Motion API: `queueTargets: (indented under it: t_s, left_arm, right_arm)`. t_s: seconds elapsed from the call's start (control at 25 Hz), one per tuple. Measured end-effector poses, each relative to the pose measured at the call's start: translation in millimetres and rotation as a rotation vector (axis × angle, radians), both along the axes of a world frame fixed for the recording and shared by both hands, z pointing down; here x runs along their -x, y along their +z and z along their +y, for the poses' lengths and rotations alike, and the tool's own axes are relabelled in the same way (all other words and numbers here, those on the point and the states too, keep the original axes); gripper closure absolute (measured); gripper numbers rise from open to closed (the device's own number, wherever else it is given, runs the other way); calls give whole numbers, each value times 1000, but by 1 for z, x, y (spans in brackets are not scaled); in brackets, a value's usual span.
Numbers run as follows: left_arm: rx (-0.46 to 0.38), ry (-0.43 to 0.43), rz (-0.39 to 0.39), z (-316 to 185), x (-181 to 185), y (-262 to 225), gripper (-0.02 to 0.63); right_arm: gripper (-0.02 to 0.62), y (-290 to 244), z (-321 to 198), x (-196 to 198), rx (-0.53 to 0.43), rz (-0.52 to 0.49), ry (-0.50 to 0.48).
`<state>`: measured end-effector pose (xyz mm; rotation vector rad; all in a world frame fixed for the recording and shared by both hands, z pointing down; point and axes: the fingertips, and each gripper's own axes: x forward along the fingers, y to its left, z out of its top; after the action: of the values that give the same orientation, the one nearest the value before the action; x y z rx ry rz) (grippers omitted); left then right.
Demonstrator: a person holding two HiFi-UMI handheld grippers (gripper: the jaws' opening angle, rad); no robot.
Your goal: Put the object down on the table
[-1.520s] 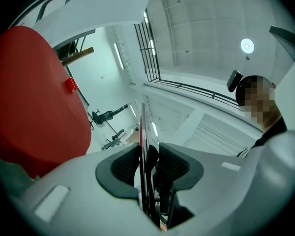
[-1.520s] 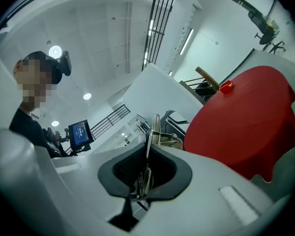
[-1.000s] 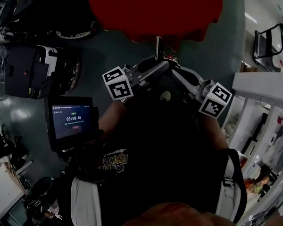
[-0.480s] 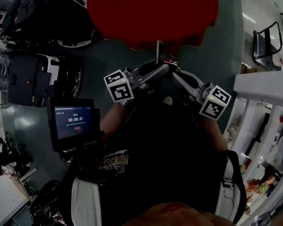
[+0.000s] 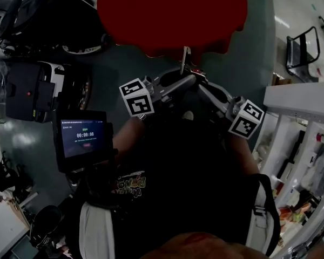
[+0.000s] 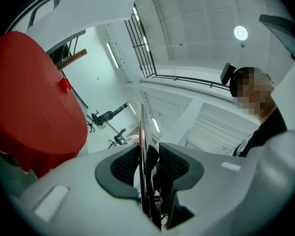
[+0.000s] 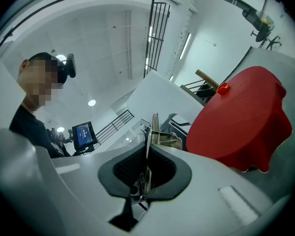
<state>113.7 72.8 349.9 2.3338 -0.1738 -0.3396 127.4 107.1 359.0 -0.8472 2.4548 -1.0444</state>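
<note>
- The left gripper (image 6: 148, 163) and the right gripper (image 7: 145, 168) meet in front of the person's chest. Each is clenched on the same thin metal piece (image 5: 184, 58), which stands on edge and upright between them.
- The piece is in the air at the near hem of the red-draped bench (image 5: 167, 15), not yet over its top as far as the head view shows.
- Step in hand, as I judge it: carry the piece forward over the red cloth, then lower it.
- To do this well, move both grippers together at one pace so the thin piece does not twist or bend between two clamps.
- Tip it flat before it touches down. Set on its edge it would likely fall over once freed.
- Let go only when the piece rests on the cloth, and then draw each gripper back along its own line.
- Edges: the cloth hangs over the bench rim in uneven folds, so the true edge is hidden. Aim well inside the red top, not near the hem.
- Room: the top looks bare and wide in the head view. To the left stand a lit screen (image 5: 84, 138) and black cases (image 5: 27, 85), to the right white shelving (image 5: 297, 99). All of these are well apart from the straight path ahead.
</note>
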Motion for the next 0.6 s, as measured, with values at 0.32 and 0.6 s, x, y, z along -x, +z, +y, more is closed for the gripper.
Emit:
queueTargets:
  t_s: [0.32, 0.6]
  left_arm:
    - [3, -38, -30, -9, 5, 5, 473]
    - [-8, -33, -14, -17, 1, -1, 476]
  right_arm:
    - [575, 5, -10, 2, 17, -29, -32]
    - [578, -2, -18, -6, -8, -26, -1]
